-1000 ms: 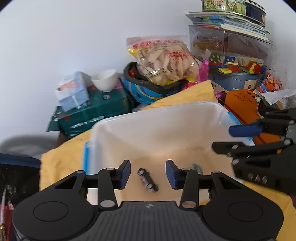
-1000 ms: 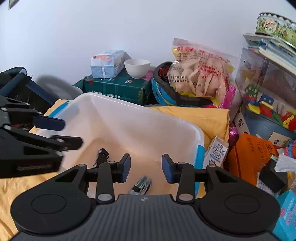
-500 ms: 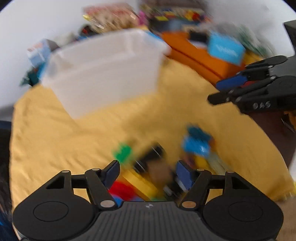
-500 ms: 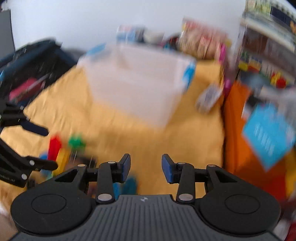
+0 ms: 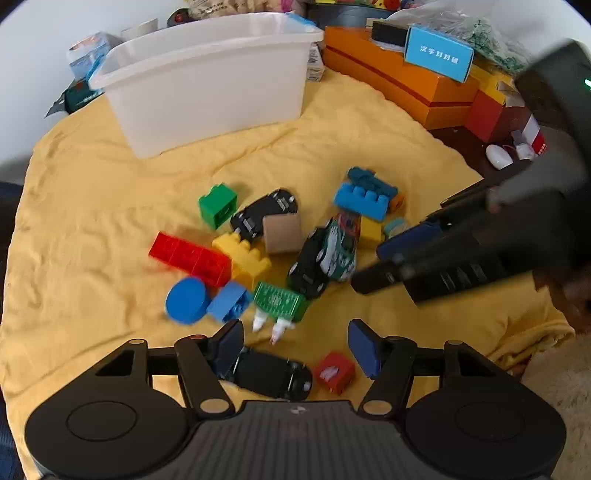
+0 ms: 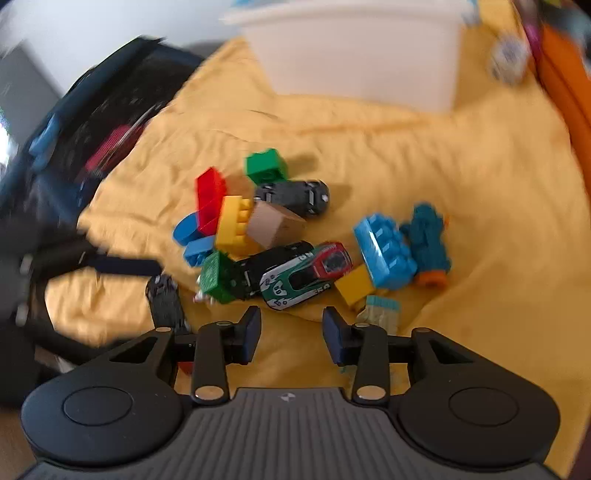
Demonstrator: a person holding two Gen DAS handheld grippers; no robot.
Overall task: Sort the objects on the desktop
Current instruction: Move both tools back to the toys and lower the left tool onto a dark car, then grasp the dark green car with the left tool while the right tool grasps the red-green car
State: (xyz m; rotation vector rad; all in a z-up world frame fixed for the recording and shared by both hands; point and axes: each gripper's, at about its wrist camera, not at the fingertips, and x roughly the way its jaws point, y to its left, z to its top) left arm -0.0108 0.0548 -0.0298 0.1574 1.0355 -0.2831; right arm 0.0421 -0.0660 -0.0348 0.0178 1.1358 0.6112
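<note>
Toys (image 5: pixel 280 254) on yellow cloth (image 5: pixel 92 206)

"69" on green-white toy car (image 6: pixel 306 275)

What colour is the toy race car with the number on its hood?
Green and white with a red roof, on the race car; clearest in the right wrist view.

White wall (image 5: pixel 33 29) behind; yellow cloth (image 5: pixel 92 206) covers surface.
</note>
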